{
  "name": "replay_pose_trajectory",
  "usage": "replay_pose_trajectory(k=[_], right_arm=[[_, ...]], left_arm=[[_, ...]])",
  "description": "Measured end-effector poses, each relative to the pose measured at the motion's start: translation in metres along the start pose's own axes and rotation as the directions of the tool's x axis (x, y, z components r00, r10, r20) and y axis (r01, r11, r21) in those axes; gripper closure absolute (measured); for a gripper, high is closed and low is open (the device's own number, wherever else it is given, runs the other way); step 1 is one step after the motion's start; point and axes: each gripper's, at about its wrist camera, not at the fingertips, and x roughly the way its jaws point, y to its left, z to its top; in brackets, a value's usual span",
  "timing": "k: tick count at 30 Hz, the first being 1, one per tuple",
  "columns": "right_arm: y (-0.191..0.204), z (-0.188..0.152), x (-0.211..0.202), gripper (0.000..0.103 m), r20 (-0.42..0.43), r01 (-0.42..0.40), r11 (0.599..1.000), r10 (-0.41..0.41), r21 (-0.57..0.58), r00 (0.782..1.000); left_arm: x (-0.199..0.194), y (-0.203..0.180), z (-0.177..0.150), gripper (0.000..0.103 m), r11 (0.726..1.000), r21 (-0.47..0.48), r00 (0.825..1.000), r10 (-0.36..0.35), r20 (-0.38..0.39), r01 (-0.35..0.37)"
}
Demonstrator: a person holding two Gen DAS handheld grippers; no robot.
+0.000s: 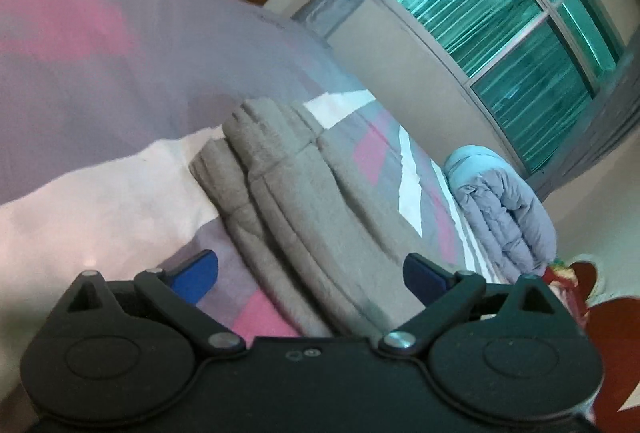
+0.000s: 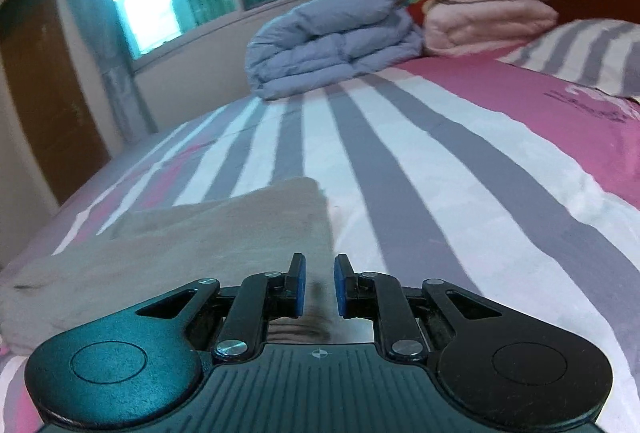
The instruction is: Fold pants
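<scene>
Pants (image 2: 192, 233): grey, soft, already folded into a thick stack of layers lying on the striped bedspread (image 2: 420, 161), toward the bed's near edge and well apart from the blue duvet (image 2: 332, 41) at its far edge.
Left gripper (image 1: 312, 273): jaws wide apart, nothing between the blue pads; it hovers just above the stacked folds.
Right gripper (image 2: 320, 285): jaws drawn nearly together with a narrow gap, no cloth in them; it sits at the pants' right edge.
Stage, as judged: folding looks close to done.
Risk, snagging: an open pad could catch a layer's edge and drag the stack apart.
Risk, uneven grip: pinching only the top layer would let the lower folds slide and fan out.
Risk, blur: both views are smeared, so edges are hard to place.
</scene>
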Motion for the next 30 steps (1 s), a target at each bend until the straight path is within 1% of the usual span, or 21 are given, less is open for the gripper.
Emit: replay_pose_trajectory(k=[5, 8, 10, 11, 12, 13, 14, 15, 16, 17, 18, 19, 21, 24, 25, 26, 27, 29, 30], right_arm=[[-0.013, -0.001, -0.006, 0.087, -0.001, 0.046, 0.996, -0.046, 0.071, 0.999], [-0.019, -0.002, -0.007, 0.086, -0.003, 0.066, 0.992, -0.066, 0.103, 0.998], [-0.022, -0.002, -0.005, 0.086, -0.011, 0.082, 0.99, -0.082, 0.112, 0.997], [-0.023, -0.001, -0.004, 0.086, -0.014, 0.09, 0.989, -0.089, 0.115, 0.996], [-0.024, -0.001, -0.003, 0.085, -0.015, 0.093, 0.989, -0.092, 0.119, 0.996], [-0.024, -0.001, -0.003, 0.084, -0.014, 0.096, 0.988, -0.095, 0.122, 0.995], [-0.025, -0.001, -0.003, 0.082, -0.014, 0.098, 0.987, -0.097, 0.124, 0.995], [-0.025, -0.001, -0.003, 0.075, -0.014, 0.099, 0.987, -0.098, 0.125, 0.995], [-0.025, -0.001, -0.004, 0.065, -0.013, 0.1, 0.987, -0.099, 0.127, 0.995], [-0.026, -0.001, -0.004, 0.06, -0.011, 0.1, 0.987, -0.099, 0.127, 0.995], [-0.026, -0.001, -0.006, 0.057, -0.006, 0.099, 0.988, -0.1, 0.122, 0.995], [-0.026, -0.001, -0.007, 0.057, -0.003, 0.097, 0.988, -0.097, 0.117, 0.995], [-0.028, 0.0, -0.009, 0.057, 0.0, 0.084, 0.989, -0.084, 0.121, 0.996], [-0.033, 0.0, -0.009, 0.057, -0.006, 0.083, 0.987, -0.083, 0.138, 0.997], [-0.035, 0.0, -0.008, 0.057, -0.01, 0.082, 0.985, -0.082, 0.149, 0.997], [-0.038, 0.0, -0.007, 0.057, -0.012, 0.082, 0.983, -0.081, 0.167, 0.997], [-0.04, 0.0, -0.007, 0.057, -0.013, 0.08, 0.98, -0.079, 0.18, 0.997], [-0.043, 0.0, -0.007, 0.057, -0.011, 0.077, 0.976, -0.077, 0.204, 0.997], [-0.044, 0.001, -0.007, 0.057, -0.01, 0.076, 0.975, -0.076, 0.21, 0.997]], left_arm=[[0.031, 0.017, 0.023, 0.011, 0.994, -0.088, 0.997, -0.07, -0.023, 0.067], [0.044, 0.03, 0.035, 0.012, 0.98, -0.157, 0.992, -0.125, -0.006, 0.123], [0.049, 0.032, 0.037, 0.012, 0.974, -0.176, 0.99, -0.142, -0.004, 0.139], [0.049, 0.034, 0.037, 0.016, 0.971, -0.184, 0.988, -0.152, 0.0, 0.149], [0.045, 0.037, 0.034, 0.043, 0.969, -0.203, 0.989, -0.145, 0.006, 0.143], [0.041, 0.044, 0.031, 0.08, 0.961, -0.25, 0.993, -0.115, 0.01, 0.113], [0.037, 0.061, 0.023, 0.082, 0.933, -0.331, 0.99, -0.14, 0.024, 0.14], [0.034, 0.068, 0.016, 0.082, 0.929, -0.322, 0.984, -0.171, 0.057, 0.18], [0.031, 0.066, 0.013, 0.083, 0.94, -0.285, 0.982, -0.175, 0.073, 0.189], [0.03, 0.063, 0.012, 0.084, 0.944, -0.275, 0.983, -0.166, 0.081, 0.182], [0.03, 0.062, 0.013, 0.084, 0.939, -0.285, 0.981, -0.17, 0.095, 0.191], [0.028, 0.06, 0.012, 0.084, 0.935, -0.288, 0.977, -0.18, 0.114, 0.206], [0.031, 0.06, 0.007, 0.082, 0.943, -0.26, 0.976, -0.177, 0.127, 0.205], [0.04, 0.06, 0.01, 0.075, 0.943, -0.271, 0.98, -0.172, 0.099, 0.193], [0.041, 0.059, 0.011, 0.074, 0.943, -0.27, 0.98, -0.174, 0.094, 0.193], [0.041, 0.058, 0.012, 0.069, 0.943, -0.267, 0.979, -0.181, 0.096, 0.2], [0.041, 0.056, 0.012, 0.068, 0.944, -0.261, 0.978, -0.182, 0.098, 0.202], [0.041, 0.057, 0.016, 0.069, 0.951, -0.248, 0.982, -0.168, 0.092, 0.186], [0.041, 0.054, 0.016, 0.078, 0.957, -0.245, 0.987, -0.139, 0.084, 0.156]])
